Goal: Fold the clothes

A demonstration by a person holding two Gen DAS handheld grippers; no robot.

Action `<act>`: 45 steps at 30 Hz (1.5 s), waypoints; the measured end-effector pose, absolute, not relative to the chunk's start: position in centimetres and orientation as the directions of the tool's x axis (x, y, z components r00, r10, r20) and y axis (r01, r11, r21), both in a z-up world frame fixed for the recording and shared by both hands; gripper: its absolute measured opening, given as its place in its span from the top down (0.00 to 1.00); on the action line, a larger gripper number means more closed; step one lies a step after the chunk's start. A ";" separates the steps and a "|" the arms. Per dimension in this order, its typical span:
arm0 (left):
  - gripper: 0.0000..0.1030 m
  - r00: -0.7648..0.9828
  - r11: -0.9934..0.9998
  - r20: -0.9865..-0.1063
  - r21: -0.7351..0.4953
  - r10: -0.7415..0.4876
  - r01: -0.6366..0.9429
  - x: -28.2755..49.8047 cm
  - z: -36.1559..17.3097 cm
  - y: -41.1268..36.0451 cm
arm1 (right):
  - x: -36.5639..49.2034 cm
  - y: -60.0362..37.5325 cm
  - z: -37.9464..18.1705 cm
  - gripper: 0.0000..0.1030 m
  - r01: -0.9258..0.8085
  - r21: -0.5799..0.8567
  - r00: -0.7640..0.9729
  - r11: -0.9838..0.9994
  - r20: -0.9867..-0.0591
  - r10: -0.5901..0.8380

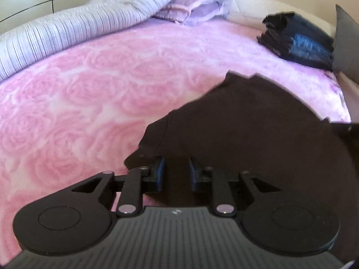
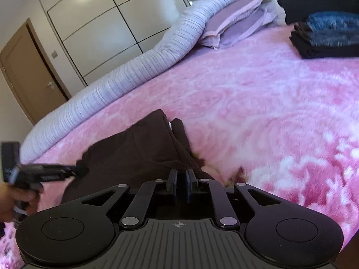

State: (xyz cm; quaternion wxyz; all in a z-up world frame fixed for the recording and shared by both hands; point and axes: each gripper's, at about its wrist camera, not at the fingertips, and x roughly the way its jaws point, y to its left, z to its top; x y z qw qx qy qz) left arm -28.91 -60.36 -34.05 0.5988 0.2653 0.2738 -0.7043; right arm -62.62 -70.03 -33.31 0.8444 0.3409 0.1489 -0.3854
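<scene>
both grippers, left [image 1: 177, 171] and right [image 2: 181, 185], pinch our dark garment [image 2: 139, 152] over the pink blanket [image 1: 89, 94].
we judge a fold underway; next, lay it flat, edges matched, near the folded stack [image 2: 327, 38].

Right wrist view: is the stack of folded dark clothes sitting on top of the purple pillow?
No. The stack of folded dark clothes rests directly on the pink blanket, apart from the purple pillow to its left.
</scene>
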 end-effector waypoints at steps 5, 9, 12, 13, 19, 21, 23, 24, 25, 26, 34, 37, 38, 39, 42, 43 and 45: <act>0.74 -0.104 -0.146 -0.684 0.003 -0.722 0.989 -29.6 -32.2 -57.3 | -63.2 -67.4 -30.7 0.88 0.758 0.443 0.652 0.478 -0.532 -0.540; 0.61 -0.073 -0.186 -0.656 0.105 -0.751 0.977 -30.4 -30.4 -53.5 | -62.2 -62.4 -28.7 0.59 0.714 0.377 0.687 0.590 -0.539 -0.488; 0.48 -0.049 -0.212 -0.634 0.183 -0.772 0.960 -31.0 -29.5 -50.5 | -59.4 -57.3 -28.6 0.40 0.650 0.277 0.704 0.707 -0.569 -0.424; 0.43 -0.053 -0.234 -0.628 0.209 -0.776 0.949 -31.4 -29.5 -49.8 | -58.1 -55.8 -28.8 0.40 0.622 0.236 0.704 0.747 -0.586 -0.401; 0.19 -0.101 -0.380 -0.598 0.361 -0.795 0.852 -34.2 -30.3 -45.5 | -50.2 -49.6 -31.8 0.40 0.460 -0.145 0.594 0.876 -0.684 -0.425; 0.16 -0.119 -0.422 -0.589 0.410 -0.799 0.809 -35.1 -30.6 -44.1 | -48.2 -49.1 -33.7 0.40 0.413 -0.263 0.509 0.872 -0.727 -0.460; 0.16 -0.121 -0.460 -0.581 0.482 -0.805 0.746 -36.2 -31.1 -43.2 | -47.3 -48.6 -35.0 0.40 0.362 -0.370 0.471 0.856 -0.720 -0.510; 0.16 -0.109 -0.474 -0.575 0.537 -0.811 0.698 -36.9 -31.8 -43.2 | -47.2 -48.4 -35.2 0.43 0.340 -0.401 0.467 0.851 -0.713 -0.523; 0.16 -0.104 -0.490 -0.571 0.582 -0.815 0.649 -37.5 -32.4 -43.3 | -47.1 -48.3 -35.3 0.67 0.321 -0.437 0.458 0.840 -0.705 -0.542; 0.16 -0.102 -0.505 -0.567 0.622 -0.818 0.598 -38.1 -33.1 -43.4 | -47.2 -48.4 -35.3 0.78 0.307 -0.474 0.446 0.825 -0.694 -0.565; 0.20 -0.101 -0.486 -0.475 0.851 -0.874 0.199 -41.7 -37.8 -47.5 | -53.0 -49.7 -29.8 0.90 0.302 -0.441 0.517 0.845 -0.669 -0.534; 0.47 -0.109 -0.494 -0.483 0.861 -0.869 0.120 -42.8 -38.4 -48.4 | -56.0 -49.3 -28.6 0.90 0.312 -0.465 0.494 0.829 -0.666 -0.559; 0.68 -0.113 -0.514 -0.504 0.852 -0.856 0.101 -43.3 -38.6 -48.4 | -56.9 -49.4 -28.8 0.90 0.318 -0.467 0.479 0.825 -0.672 -0.565; 0.77 -0.116 -0.534 -0.524 0.841 -0.843 0.082 -43.7 -38.8 -48.4 | -57.8 -49.3 -29.2 0.90 0.325 -0.470 0.467 0.821 -0.675 -0.571; 0.87 -0.094 -0.550 -0.542 0.829 -0.835 0.098 -44.6 -39.1 -48.2 | -59.1 -48.6 -31.9 0.86 0.338 -0.499 0.430 0.798 -0.672 -0.603; 0.88 -0.088 -0.553 -0.546 0.824 -0.833 0.121 -44.7 -39.0 -48.2 | -58.9 -48.1 -32.9 0.80 0.342 -0.520 0.418 0.782 -0.662 -0.623; 0.88 -0.079 -0.557 -0.552 0.813 -0.830 0.168 -44.6 -38.8 -48.4 | -58.6 -46.9 -34.4 0.64 0.355 -0.562 0.397 0.747 -0.632 -0.665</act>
